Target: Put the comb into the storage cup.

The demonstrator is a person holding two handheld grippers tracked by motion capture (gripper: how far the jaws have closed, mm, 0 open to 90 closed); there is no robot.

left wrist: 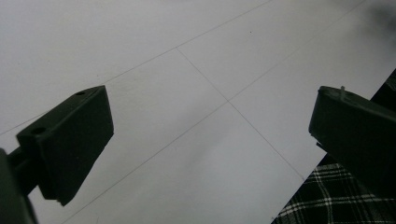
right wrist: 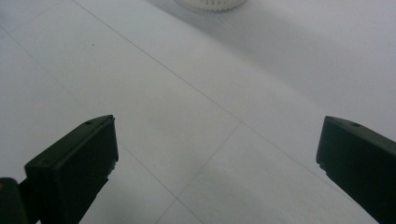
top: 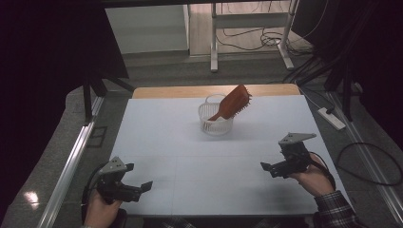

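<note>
A white slotted basket (top: 215, 120) stands at the far middle of the white table (top: 190, 161). A brown wooden hairbrush (top: 232, 103) leans in it, handle down, bristled head sticking up to the right. My left gripper (top: 144, 187) hovers low at the near left corner, open, nothing between its jaws (left wrist: 210, 140). My right gripper (top: 267, 167) is at the near right, also open and empty (right wrist: 217, 154). The basket's rim (right wrist: 210, 4) peeks in at the top of the right gripper view, well ahead of the jaws.
A wooden strip (top: 190, 90) edges the table's far side. Beyond it stands a metal frame (top: 214, 42) with loose cables on the floor. A power strip (top: 331, 118) lies on the floor at the right. A plaid sleeve (left wrist: 336, 196) shows at the table's near edge.
</note>
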